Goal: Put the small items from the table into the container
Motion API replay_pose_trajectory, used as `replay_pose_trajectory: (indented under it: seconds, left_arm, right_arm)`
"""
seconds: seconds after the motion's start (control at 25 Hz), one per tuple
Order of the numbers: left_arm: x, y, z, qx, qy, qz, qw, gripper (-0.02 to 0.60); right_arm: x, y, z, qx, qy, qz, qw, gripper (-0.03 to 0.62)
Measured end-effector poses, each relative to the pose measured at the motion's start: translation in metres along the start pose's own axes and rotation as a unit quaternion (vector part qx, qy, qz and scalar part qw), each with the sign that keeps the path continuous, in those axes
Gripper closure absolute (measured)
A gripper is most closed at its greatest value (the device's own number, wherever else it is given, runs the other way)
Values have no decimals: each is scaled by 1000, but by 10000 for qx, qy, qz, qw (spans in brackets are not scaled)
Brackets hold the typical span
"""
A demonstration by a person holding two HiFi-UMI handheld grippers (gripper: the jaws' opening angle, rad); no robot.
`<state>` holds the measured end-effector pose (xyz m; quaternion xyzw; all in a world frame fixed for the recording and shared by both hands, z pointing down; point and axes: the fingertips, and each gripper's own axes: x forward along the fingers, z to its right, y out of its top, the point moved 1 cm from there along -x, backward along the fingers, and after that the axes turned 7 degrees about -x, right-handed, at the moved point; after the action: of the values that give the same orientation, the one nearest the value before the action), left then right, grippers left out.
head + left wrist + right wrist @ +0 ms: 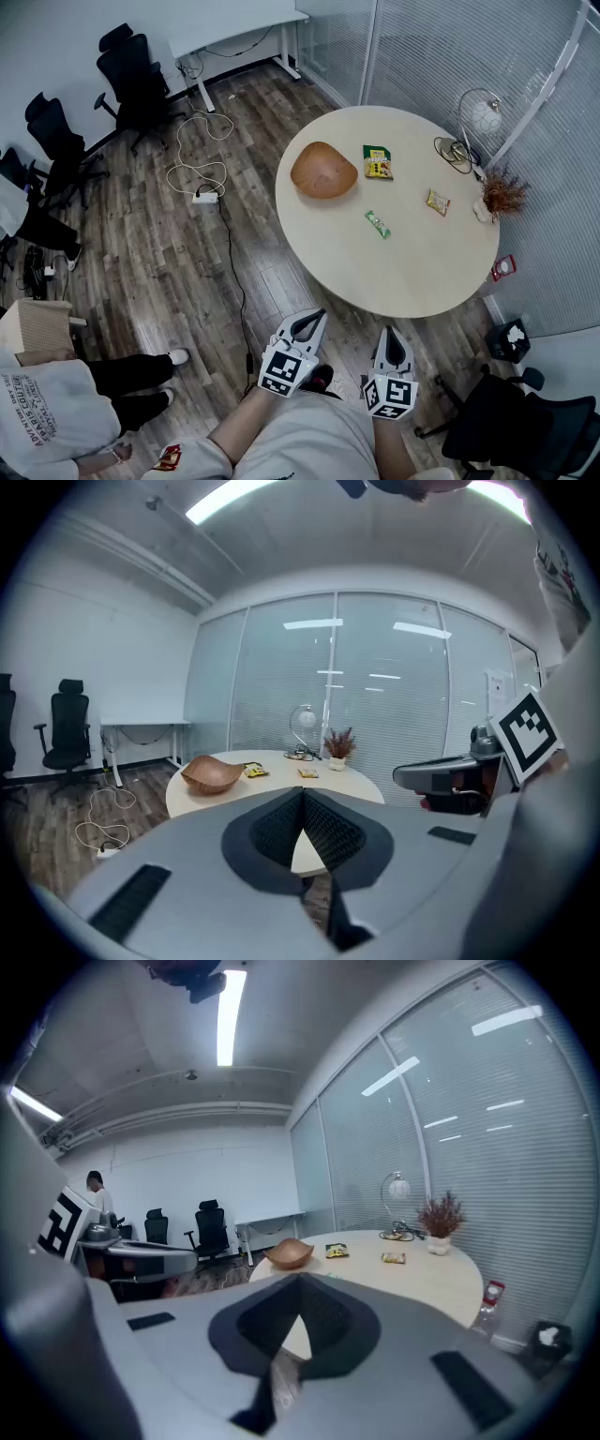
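Wood floor and glass walls surround a round table [412, 272], and you stand off its near edge with nothing reached yet. The biggest thing on it is the wooden bowl [323, 171], toward the left edge. That is your container, and it looks empty from the head view. Your left gripper [312, 323] and right gripper [392, 336] hang short of the table, each with its jaws pressed together on nothing, so spread them before you go in.

Just right of the bowl lies the yellow-green snack packet [378, 162]. The small orange packet [438, 202] sits toward the right edge, near the dried-plant vase [489, 202]. The thin green stick pack [377, 223] lies mid-table, nearest you.

Start with the stick pack — it looks like the shortest reach. Come down over it and pinch across its narrow width. Close gently — flat wrappers tend to slide on a smooth top.
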<state>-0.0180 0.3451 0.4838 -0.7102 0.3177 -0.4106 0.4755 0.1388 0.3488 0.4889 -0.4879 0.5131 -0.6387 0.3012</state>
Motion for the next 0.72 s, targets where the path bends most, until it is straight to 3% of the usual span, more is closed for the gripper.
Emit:
replay_pose_trajectory:
  seconds: [0.4,0.72]
  left_arm:
    - [1,0,1,-11,8,-10,10000,591]
    - [35,10,-10,-83,-52,-23,9999,591]
  right_arm:
    - [-1,-7,-2,285,224,147,9992,579]
    - [33,0,10,28,291,271,9992,577]
